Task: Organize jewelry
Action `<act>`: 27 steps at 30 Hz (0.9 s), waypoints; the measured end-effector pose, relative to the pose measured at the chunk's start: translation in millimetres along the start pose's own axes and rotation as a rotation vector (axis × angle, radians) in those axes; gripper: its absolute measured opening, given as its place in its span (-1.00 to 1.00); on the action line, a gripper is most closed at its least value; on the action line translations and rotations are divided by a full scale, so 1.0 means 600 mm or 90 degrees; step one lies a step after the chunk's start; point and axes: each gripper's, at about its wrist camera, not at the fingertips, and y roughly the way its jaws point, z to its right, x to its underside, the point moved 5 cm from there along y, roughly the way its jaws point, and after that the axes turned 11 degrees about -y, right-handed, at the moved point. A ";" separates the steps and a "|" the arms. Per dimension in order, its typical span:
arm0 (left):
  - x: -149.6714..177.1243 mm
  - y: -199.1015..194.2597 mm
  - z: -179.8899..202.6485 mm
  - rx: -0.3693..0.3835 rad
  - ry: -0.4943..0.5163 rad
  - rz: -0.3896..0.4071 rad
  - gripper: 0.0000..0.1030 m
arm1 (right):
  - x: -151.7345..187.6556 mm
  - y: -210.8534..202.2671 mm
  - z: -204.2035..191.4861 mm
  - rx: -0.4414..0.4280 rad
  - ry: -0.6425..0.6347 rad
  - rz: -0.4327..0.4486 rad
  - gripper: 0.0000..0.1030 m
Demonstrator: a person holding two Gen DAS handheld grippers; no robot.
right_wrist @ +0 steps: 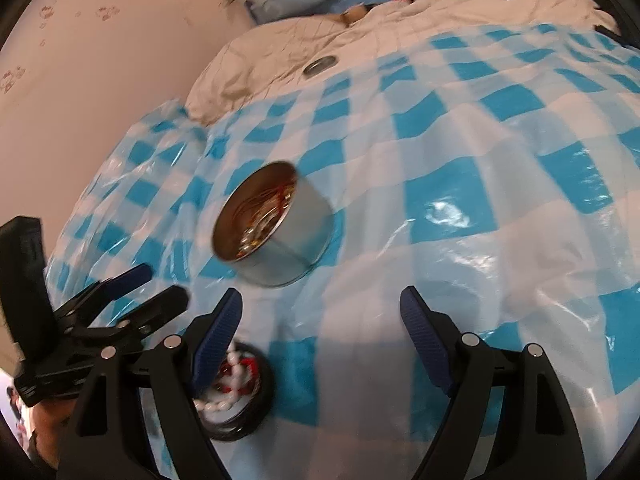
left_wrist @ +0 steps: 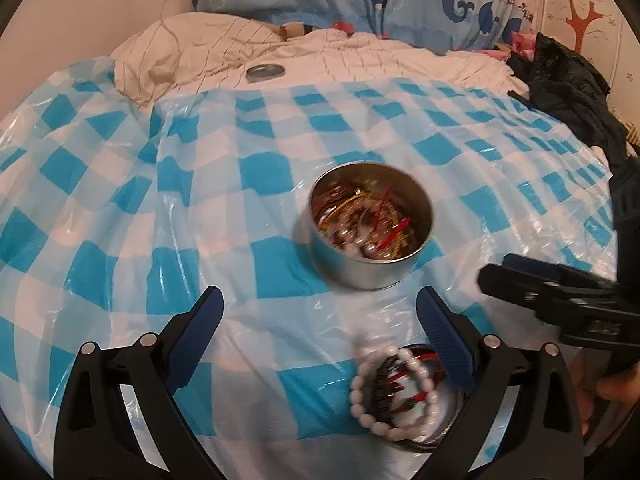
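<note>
Both of the 2 fisheye views ride on hand-held grippers, angled down over a checked plastic sheet (left_wrist: 132,184) on a bed. Both share the round tin (left_wrist: 370,224) near frame centre, close by, and the bracelet pile (right_wrist: 236,380) at the lower edge.

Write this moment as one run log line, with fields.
left gripper: open, empty | right gripper: open, empty | tin: holds jewelry | bracelets: on checkered sheet
</note>
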 end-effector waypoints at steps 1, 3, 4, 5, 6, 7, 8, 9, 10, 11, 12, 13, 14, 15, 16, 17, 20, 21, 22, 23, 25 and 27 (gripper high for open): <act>-0.001 -0.005 0.007 0.005 0.002 0.004 0.81 | 0.001 0.001 0.005 0.006 0.006 0.003 0.51; -0.004 -0.017 0.019 0.016 0.009 0.015 0.81 | 0.004 0.006 0.013 0.021 0.014 0.008 0.52; -0.005 -0.024 0.025 0.020 0.013 0.020 0.81 | 0.007 0.008 0.017 0.027 0.019 0.013 0.52; -0.006 -0.030 0.031 0.023 0.016 0.026 0.81 | 0.008 0.010 0.018 0.031 0.021 0.017 0.52; -0.008 -0.036 0.036 0.025 0.020 0.033 0.82 | 0.009 0.011 0.019 0.036 0.020 0.021 0.52; -0.009 -0.040 0.040 0.026 0.022 0.036 0.82 | 0.009 0.012 0.018 0.042 0.016 0.025 0.52; -0.011 -0.045 0.045 0.030 0.025 0.041 0.83 | 0.010 0.013 0.016 0.046 0.010 0.026 0.56; -0.012 -0.049 0.049 0.032 0.028 0.045 0.84 | 0.011 0.014 0.014 0.048 0.005 0.027 0.58; -0.011 -0.053 0.053 0.034 0.030 0.047 0.84 | 0.012 0.015 0.012 0.051 0.000 0.029 0.59; -0.013 -0.056 0.055 0.035 0.032 0.050 0.84 | 0.012 0.016 0.011 0.054 -0.003 0.030 0.60; -0.013 -0.059 0.057 0.036 0.033 0.052 0.84 | 0.013 0.017 0.010 0.056 -0.006 0.029 0.62; -0.012 -0.060 0.058 0.037 0.032 0.054 0.84 | 0.013 0.018 0.008 0.057 -0.008 0.029 0.62; -0.012 -0.062 0.058 0.038 0.031 0.054 0.84 | 0.014 0.019 0.008 0.058 -0.010 0.028 0.63; -0.011 -0.062 0.058 0.038 0.030 0.054 0.84 | 0.014 0.019 0.008 0.059 -0.011 0.028 0.64; -0.011 -0.062 0.058 0.037 0.031 0.053 0.84 | 0.015 0.019 0.008 0.058 -0.011 0.028 0.64; -0.010 -0.062 0.059 0.035 0.032 0.052 0.84 | 0.015 0.019 0.008 0.057 -0.010 0.028 0.65; -0.004 -0.060 0.063 0.034 0.034 0.047 0.84 | 0.015 0.019 0.008 0.057 -0.009 0.028 0.67; -0.003 -0.059 0.064 0.035 0.034 0.046 0.84 | 0.015 0.019 0.007 0.056 -0.008 0.028 0.68; -0.001 -0.059 0.067 0.035 0.037 0.045 0.84 | 0.016 0.019 0.006 0.056 -0.007 0.029 0.68; 0.000 -0.058 0.070 0.036 0.039 0.044 0.85 | 0.016 0.019 0.006 0.056 -0.008 0.029 0.68; 0.001 -0.058 0.074 0.037 0.043 0.043 0.85 | 0.016 0.019 0.006 0.055 -0.007 0.029 0.69; 0.004 -0.057 0.077 0.038 0.045 0.042 0.85 | 0.016 0.018 0.007 0.055 -0.008 0.028 0.70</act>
